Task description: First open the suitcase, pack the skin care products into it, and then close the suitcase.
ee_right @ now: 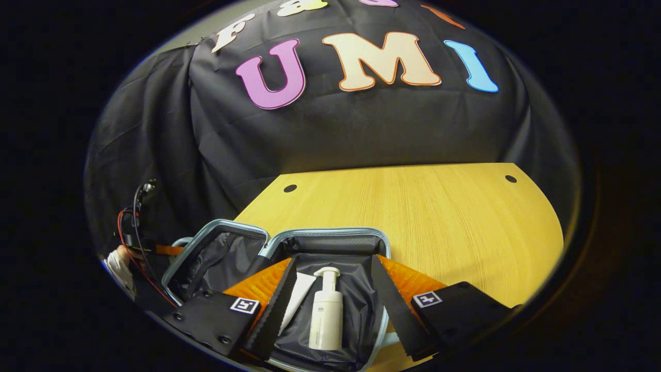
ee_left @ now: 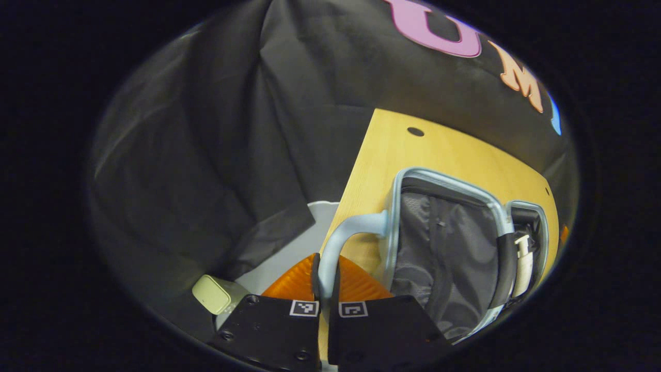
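The light-blue suitcase [ee_right: 330, 233] lies open on the wooden table. A white pump bottle [ee_right: 326, 315] and a white tube [ee_right: 299, 295] lie in its dark-lined base. My right gripper [ee_right: 333, 260] hovers open just over them, a finger on either side, touching neither. The lid [ee_left: 444, 248], lined in grey, stands half raised. My left gripper [ee_left: 326, 281] is shut on the pale curved handle [ee_left: 338, 240] at the lid's side. The pump bottle [ee_left: 524, 263] peeks out beyond the lid's edge. In the right gripper view the lid [ee_right: 217, 258] leans to the left.
The wooden table [ee_right: 439, 217] stretches behind and to the right of the suitcase, with small round holes near its corners. A pale boxy object [ee_left: 211, 293] lies below the table's edge. A hand [ee_right: 120, 261] and red and black cables [ee_right: 135, 217] sit left of the lid.
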